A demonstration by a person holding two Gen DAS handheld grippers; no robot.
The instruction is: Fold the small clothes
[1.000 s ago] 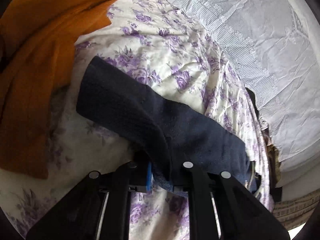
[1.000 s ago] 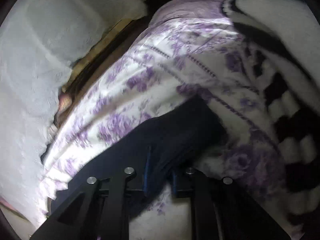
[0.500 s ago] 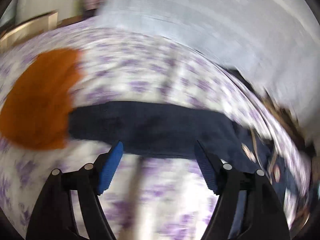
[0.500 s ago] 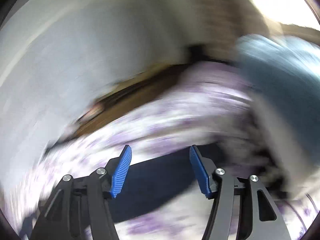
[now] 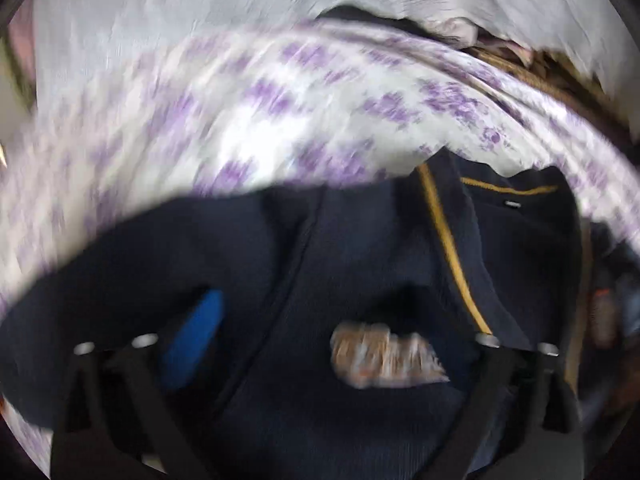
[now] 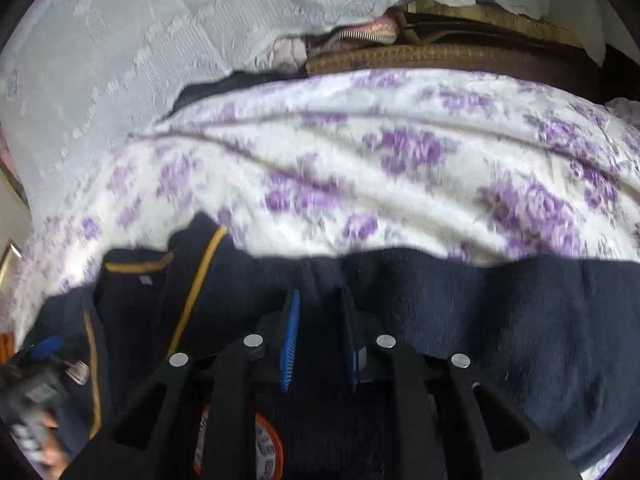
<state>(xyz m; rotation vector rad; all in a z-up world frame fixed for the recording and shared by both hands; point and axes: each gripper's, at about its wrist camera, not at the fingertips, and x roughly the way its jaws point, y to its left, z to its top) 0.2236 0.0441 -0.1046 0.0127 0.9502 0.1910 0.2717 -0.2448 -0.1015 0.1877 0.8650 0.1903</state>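
A dark navy garment (image 5: 360, 264) with yellow trim and a printed patch lies on the bed with the purple-flowered sheet (image 5: 248, 128). My left gripper (image 5: 320, 320) hovers over its chest area with the fingers wide apart; the view is blurred. In the right wrist view the same garment (image 6: 500, 312) fills the lower half. My right gripper (image 6: 320, 320) is over it with the blue pads (image 6: 291, 336) close together; dark cloth sits in the narrow gap.
A white lace cover (image 6: 140, 40) and a brown woven headboard edge (image 6: 440, 56) lie beyond the sheet (image 6: 380, 168). The left gripper shows at the lower left of the right wrist view (image 6: 44, 348).
Both grippers let go of the sleeves, opened and swung quickly to the garment's body. The right gripper's pads have since come close together over the cloth.
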